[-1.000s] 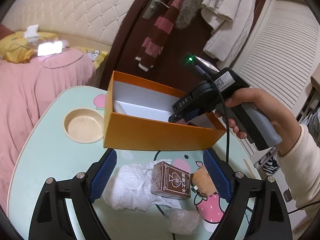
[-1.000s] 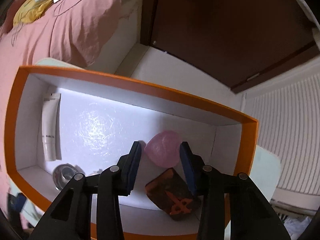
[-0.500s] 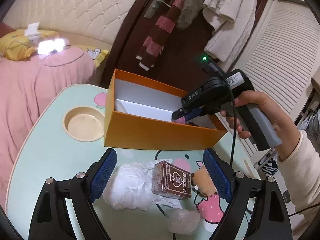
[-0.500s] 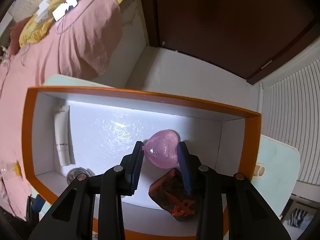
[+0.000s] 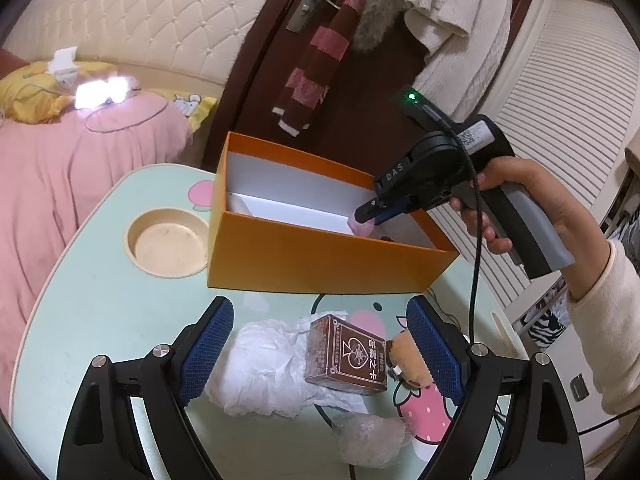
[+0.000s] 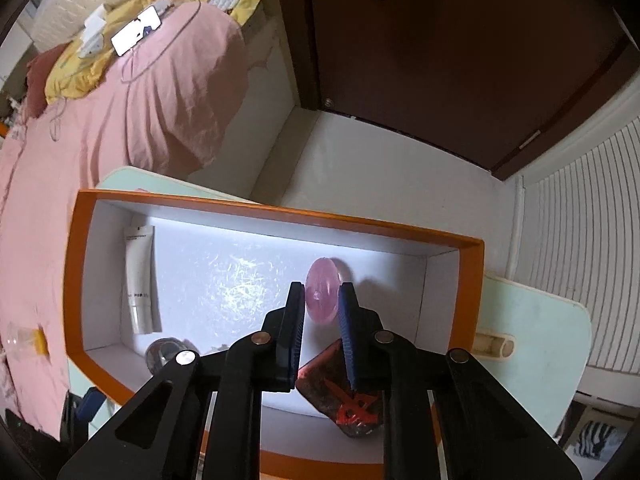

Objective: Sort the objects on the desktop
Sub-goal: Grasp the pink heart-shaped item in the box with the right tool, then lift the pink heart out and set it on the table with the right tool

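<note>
1. The right gripper (image 6: 320, 300) hangs over the orange box (image 6: 276, 214), pointing almost straight down, its blue pads clamped on a pink translucent shell (image 6: 323, 294) held edge-on between them.
2. Seen from the left wrist, that same right gripper (image 5: 370, 216) shows white letters "DAS" on its black body, and a green light glows at its rear.
3. Under the right gripper on the white box floor lies a dark packet with red markings (image 6: 344, 392); I cannot read them.
4. Well off to its left in that view lies a white tube (image 6: 139, 276) with small print, too fine to read, and a shiny round thing (image 6: 166, 354) sits beside the tube's lower end.
5. The left gripper (image 5: 320, 348) is wide apart over the table (image 5: 100, 312), holding nothing.
6. Between its pads lies a brown card box (image 5: 346, 354) bearing a spade emblem and Chinese characters, on crumpled white tissue (image 5: 260, 372), with a tan plush toy (image 5: 406, 362) touching the right pad.
</note>
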